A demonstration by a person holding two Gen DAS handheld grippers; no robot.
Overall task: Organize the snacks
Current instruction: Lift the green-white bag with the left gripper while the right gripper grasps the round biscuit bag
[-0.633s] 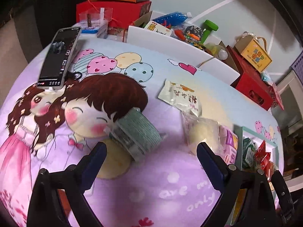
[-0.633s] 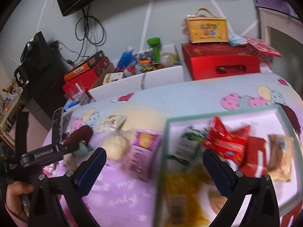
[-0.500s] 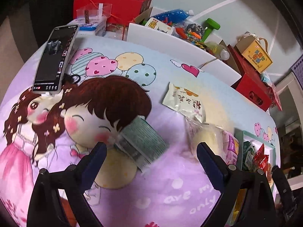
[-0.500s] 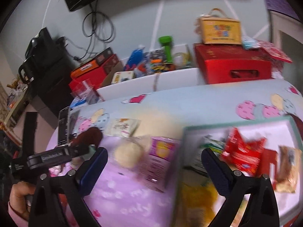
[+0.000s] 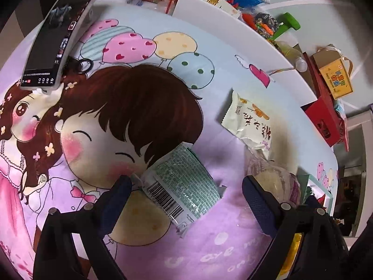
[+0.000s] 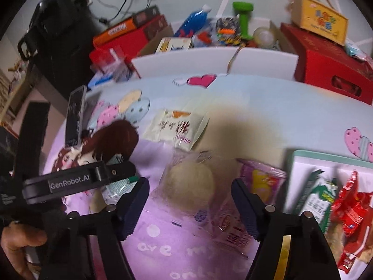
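Note:
A green-printed snack packet [image 5: 180, 183] with a barcode lies on the cartoon tablecloth, between the spread fingers of my open left gripper [image 5: 184, 184]. A cream packet [image 5: 249, 119] lies beyond it to the right. A clear-wrapped pale round bun [image 6: 190, 182] sits between the fingers of my open right gripper [image 6: 190, 194]; the same bun [image 5: 275, 179] shows past the left gripper's right finger. A purple packet [image 6: 260, 177] lies beside the bun. A teal-rimmed tray [image 6: 326, 157] at the right holds a green carton [image 6: 319, 196] and red packets [image 6: 352, 205].
A phone [image 5: 60, 35] rests on a stand at the table's far left. White bins [image 6: 209, 63] full of toys, red boxes [image 6: 326, 63] and a yellow box [image 6: 319, 23] line the far edge. A person's hand [image 6: 21, 238] holds the left gripper [image 6: 77, 182].
Both grippers have moved in and down toward the table. The green packet now lies between the left fingers. The right view has swung left from the tray onto the bun.

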